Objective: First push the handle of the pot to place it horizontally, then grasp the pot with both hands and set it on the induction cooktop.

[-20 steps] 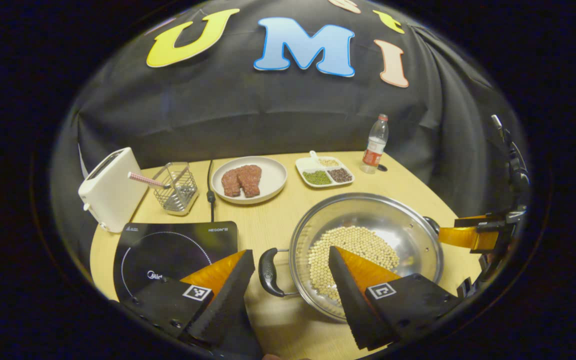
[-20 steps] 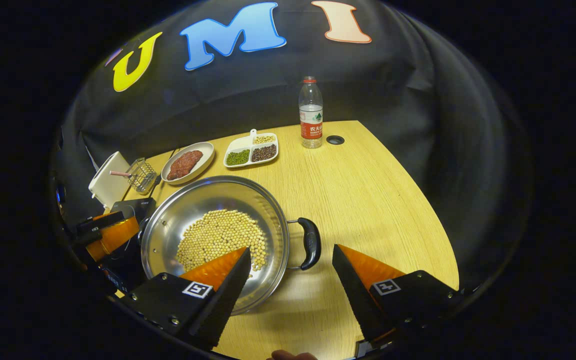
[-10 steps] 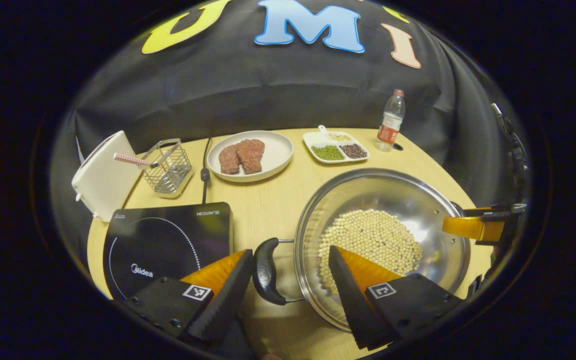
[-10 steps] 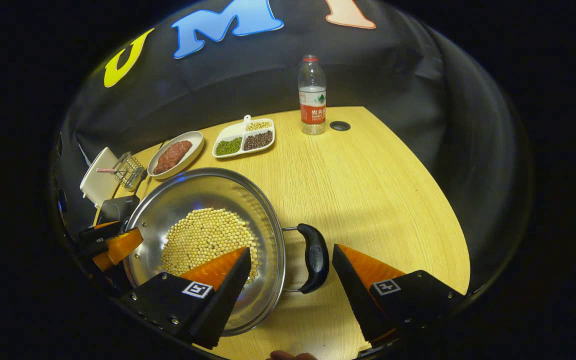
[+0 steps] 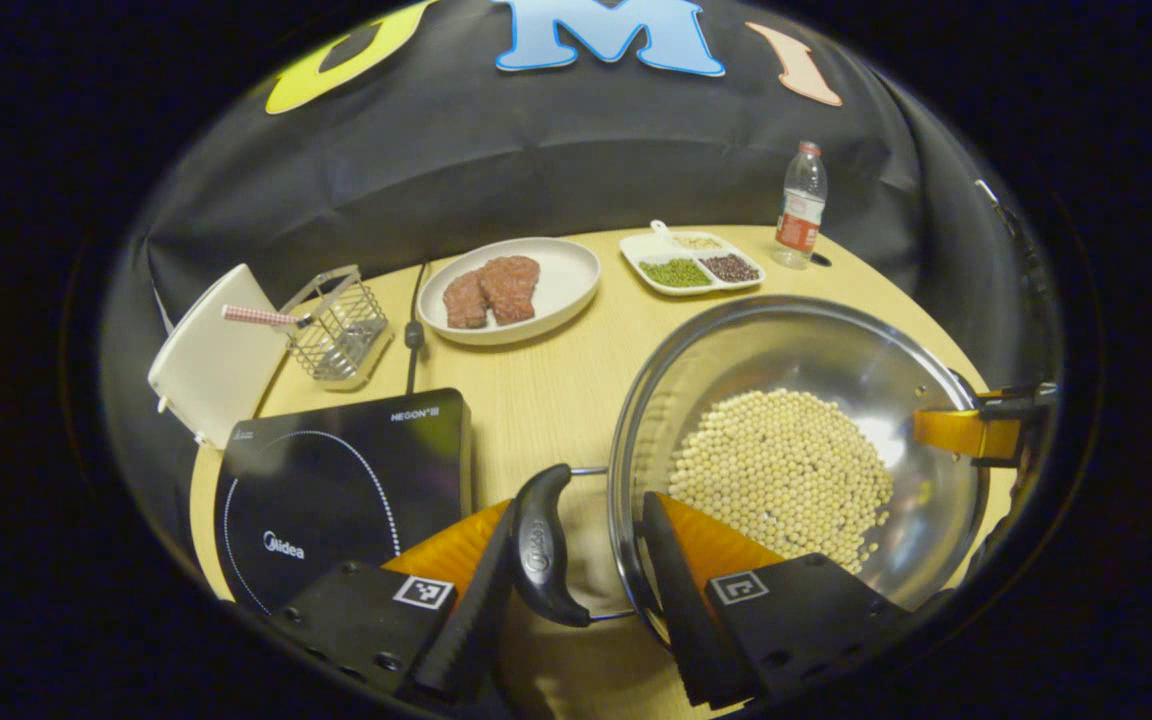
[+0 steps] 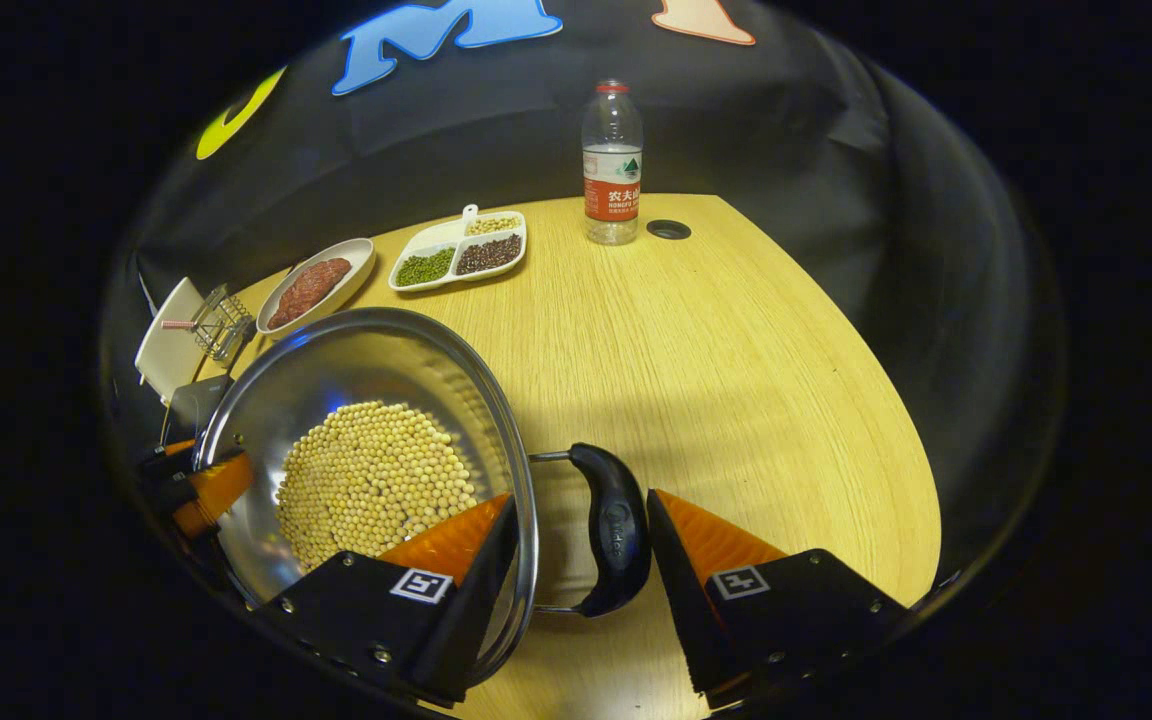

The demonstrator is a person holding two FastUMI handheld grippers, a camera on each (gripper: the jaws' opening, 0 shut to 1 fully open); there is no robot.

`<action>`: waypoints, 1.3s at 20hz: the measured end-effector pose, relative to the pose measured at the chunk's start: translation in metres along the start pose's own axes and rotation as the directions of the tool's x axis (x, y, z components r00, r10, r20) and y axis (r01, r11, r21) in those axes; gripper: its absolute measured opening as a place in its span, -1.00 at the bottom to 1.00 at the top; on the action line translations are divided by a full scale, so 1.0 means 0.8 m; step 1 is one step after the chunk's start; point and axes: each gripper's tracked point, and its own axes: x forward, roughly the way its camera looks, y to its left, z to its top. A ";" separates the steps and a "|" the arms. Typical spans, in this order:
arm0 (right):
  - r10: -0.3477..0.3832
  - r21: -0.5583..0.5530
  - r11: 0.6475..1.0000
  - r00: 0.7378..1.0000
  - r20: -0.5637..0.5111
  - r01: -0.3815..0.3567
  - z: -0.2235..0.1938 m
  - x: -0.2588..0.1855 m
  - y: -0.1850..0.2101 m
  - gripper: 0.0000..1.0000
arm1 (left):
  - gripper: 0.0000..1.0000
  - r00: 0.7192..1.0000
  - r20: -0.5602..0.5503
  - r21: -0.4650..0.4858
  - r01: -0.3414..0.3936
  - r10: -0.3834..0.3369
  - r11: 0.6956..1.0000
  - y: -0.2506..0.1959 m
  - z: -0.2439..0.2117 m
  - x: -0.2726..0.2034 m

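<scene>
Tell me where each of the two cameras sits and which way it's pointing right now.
Left gripper view: rides on the left tool, looking forward over the pot's left handle between its own fingers, cooktop to the left, right tool at the pot's far rim.
Right gripper view: rides on the right tool, looking over the pot's right handle between its fingers; left tool far across the pot.
Shared: pot of beans, meat plate, bottle.

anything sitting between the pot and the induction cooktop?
Nothing visible does. In the left gripper view a strip of bare table separates the pot from the induction cooktop, whose glass top is bare. The basket, cable and plate lie farther back, off that path.
</scene>
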 end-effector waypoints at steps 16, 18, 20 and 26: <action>0.027 0.018 0.999 0.999 -0.032 -0.027 0.001 -0.013 0.011 0.12 | 0.32 0.999 0.008 -0.065 0.033 -0.032 0.997 0.005 0.011 -0.010; 0.025 0.025 0.999 0.999 -0.026 -0.024 0.006 -0.022 0.012 0.12 | 0.27 0.999 0.015 -0.071 0.035 -0.034 0.997 0.007 0.015 -0.017; 0.025 0.023 0.999 1.000 -0.017 -0.024 0.011 -0.034 0.013 0.12 | 0.32 0.999 0.029 -0.072 0.042 -0.040 0.996 0.008 0.022 -0.027; 0.021 0.025 0.999 1.000 -0.019 -0.021 0.021 -0.075 0.022 0.12 | 0.25 0.997 0.054 -0.080 0.055 -0.051 0.995 0.020 0.041 -0.063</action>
